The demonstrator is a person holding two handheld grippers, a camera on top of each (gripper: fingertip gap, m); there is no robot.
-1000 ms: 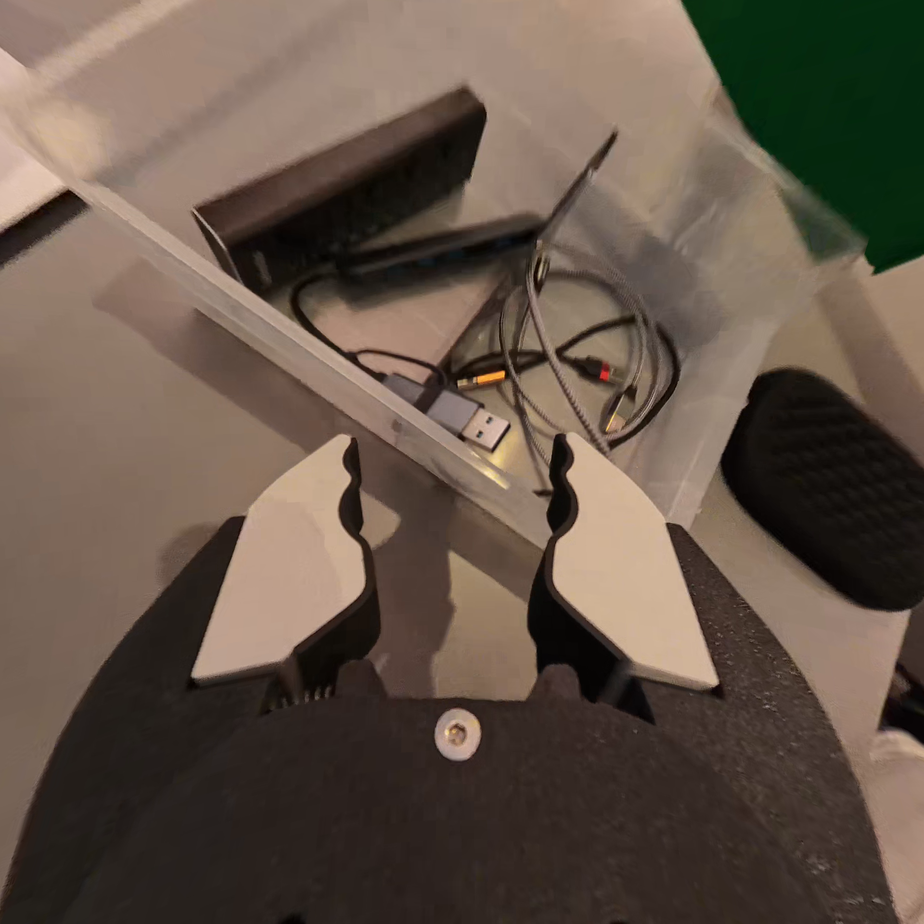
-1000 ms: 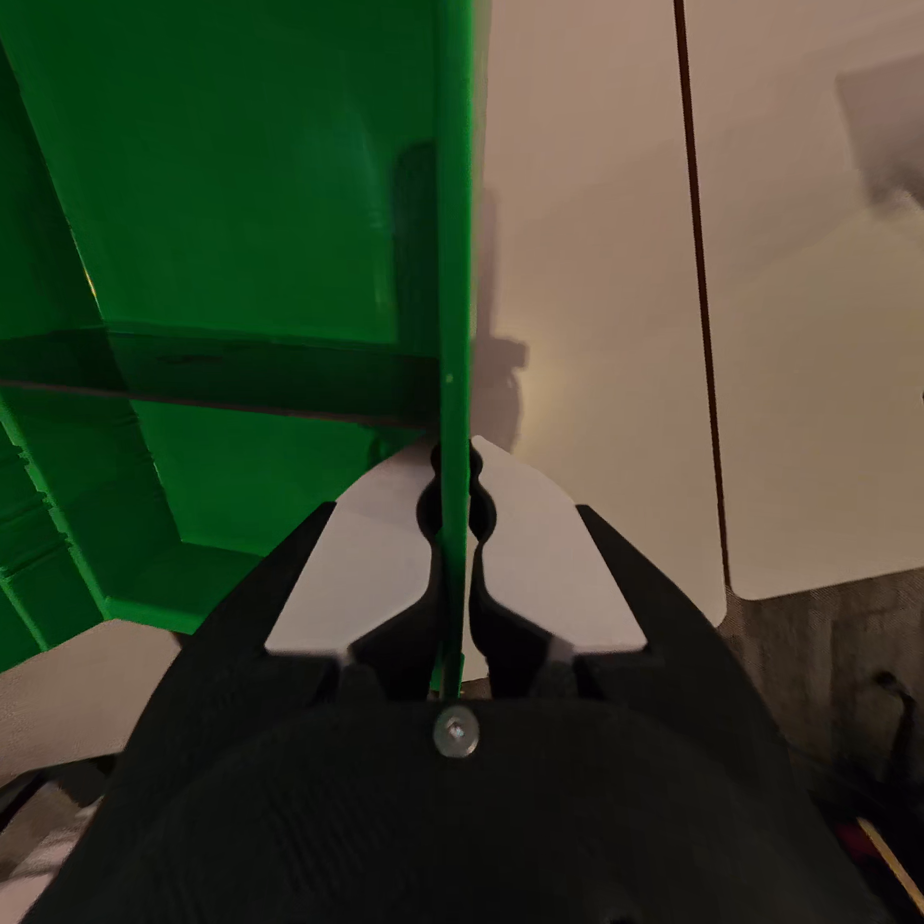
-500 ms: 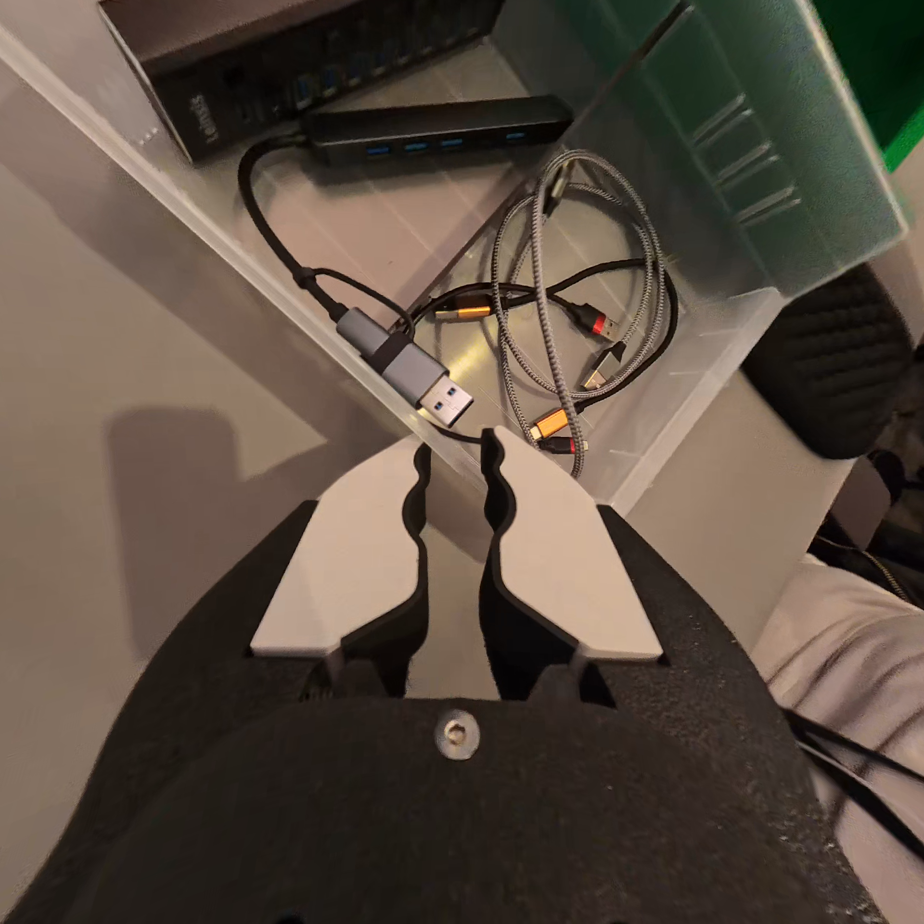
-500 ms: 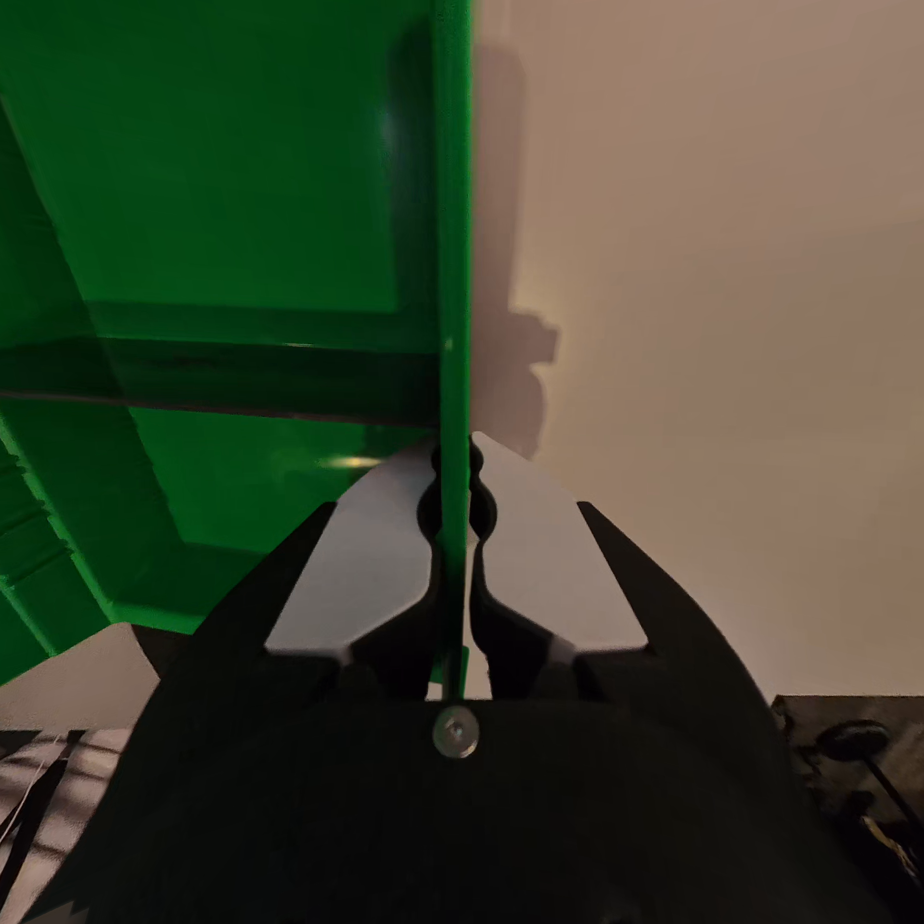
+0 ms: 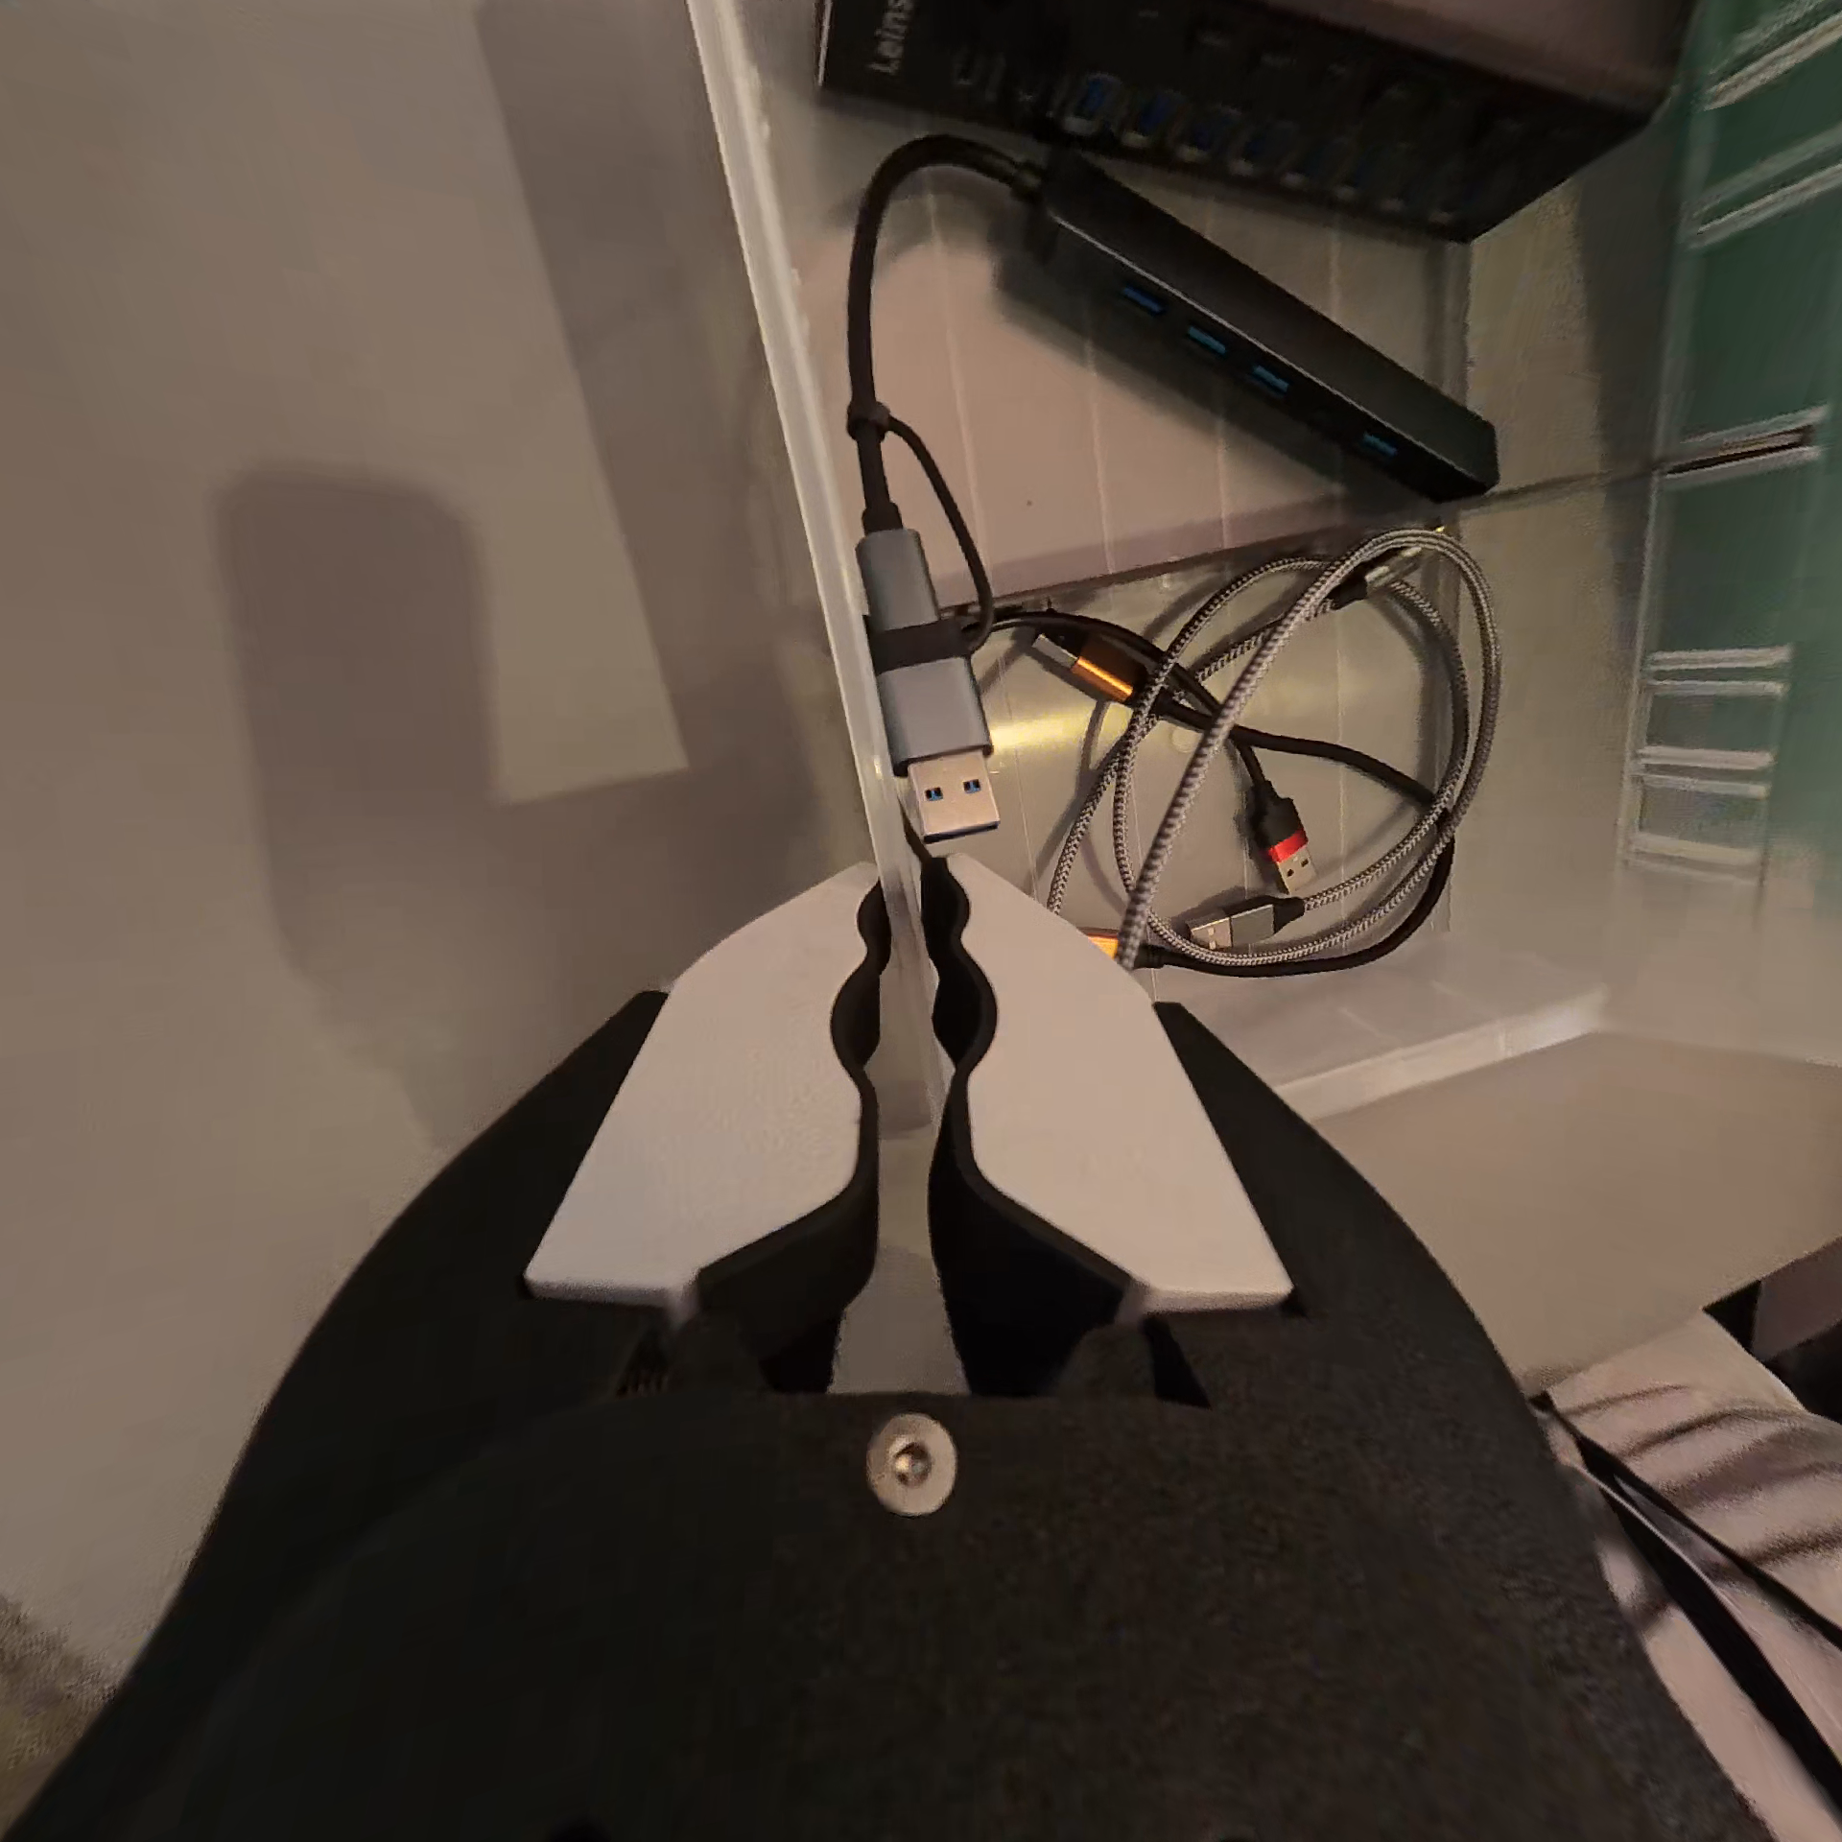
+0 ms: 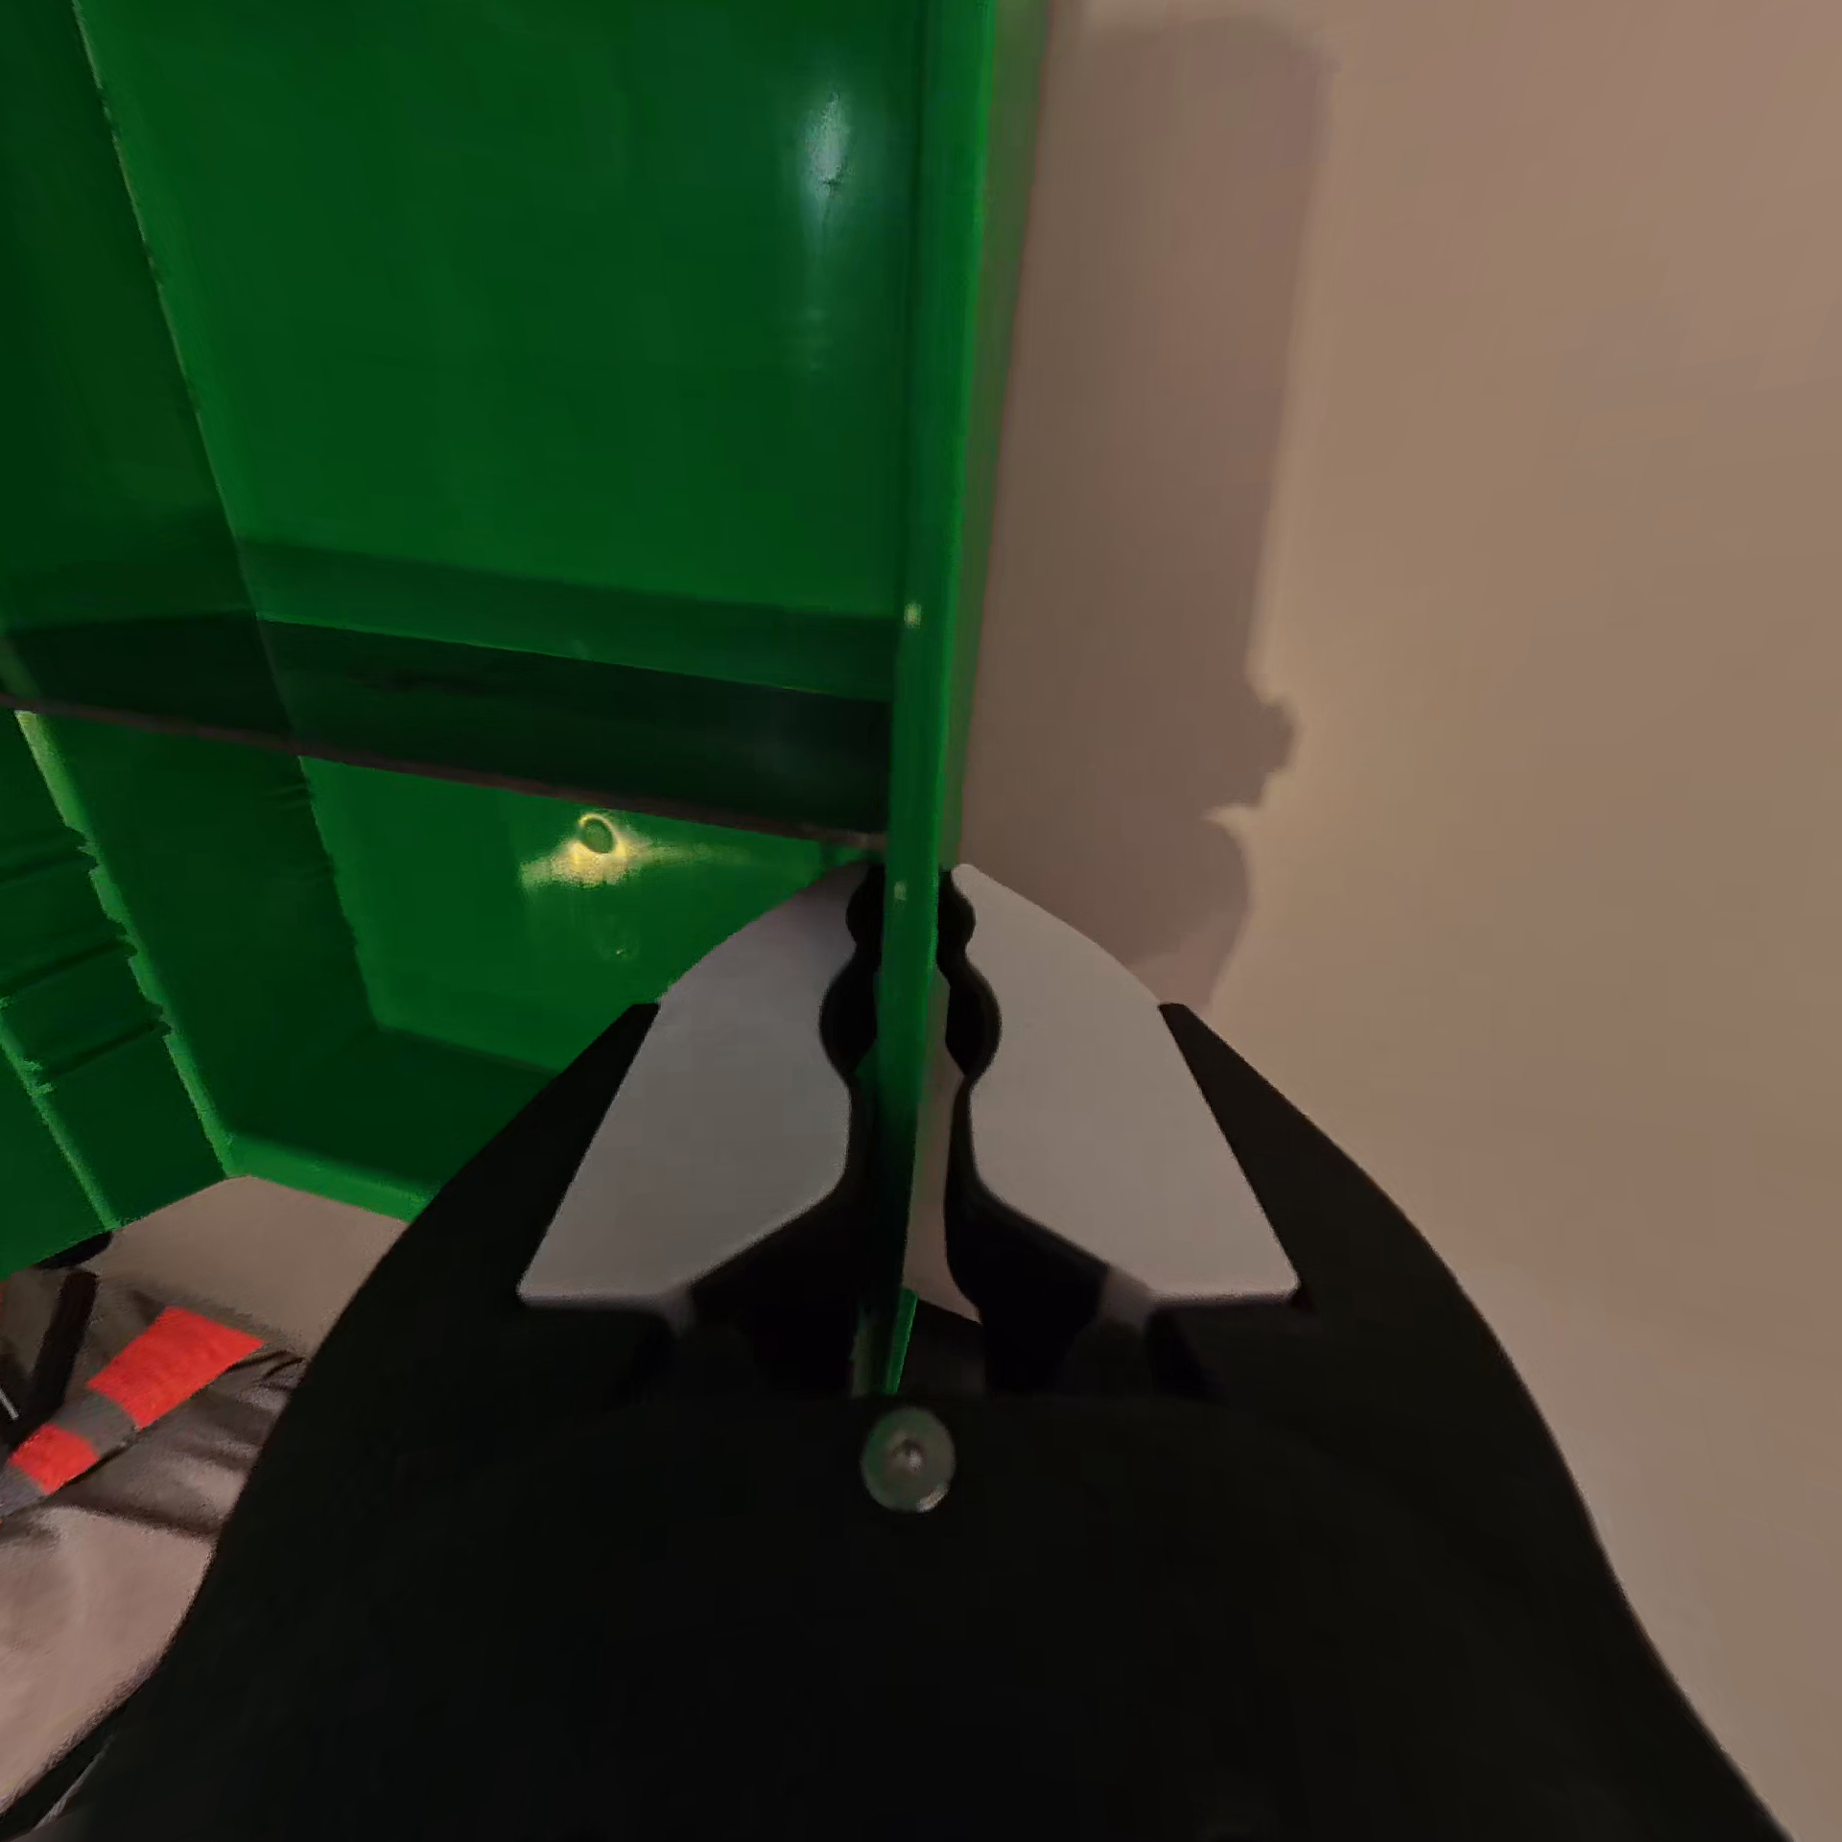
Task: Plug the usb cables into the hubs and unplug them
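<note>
My left gripper (image 5: 902, 897) is shut on the side wall of a clear plastic bin (image 5: 797, 429). Inside the bin lie a large black hub (image 5: 1246, 90) at the far end, a slim black hub (image 5: 1266, 339) with blue ports, its grey USB plug (image 5: 932, 698) resting against the gripped wall, and a tangle of braided and black USB cables (image 5: 1296, 758) with orange and red plugs. My right gripper (image 6: 907, 897) is shut on the side wall of a green plastic bin (image 6: 932, 498), whose inside shows nothing in it.
A pale table top (image 5: 299, 498) lies to the left of the clear bin and also to the right of the green bin (image 6: 1495, 498). A green wall (image 5: 1754, 498) shows through the clear bin's far side. Grey cloth with red stripes (image 6: 120, 1395) lies at the lower left. My right fingertips sit around 45 centimetres from my left ones.
My left gripper moved up to the clear bin's side wall and closed on it. My right gripper kept its hold on the green bin wall, and the view behind it shifted.
</note>
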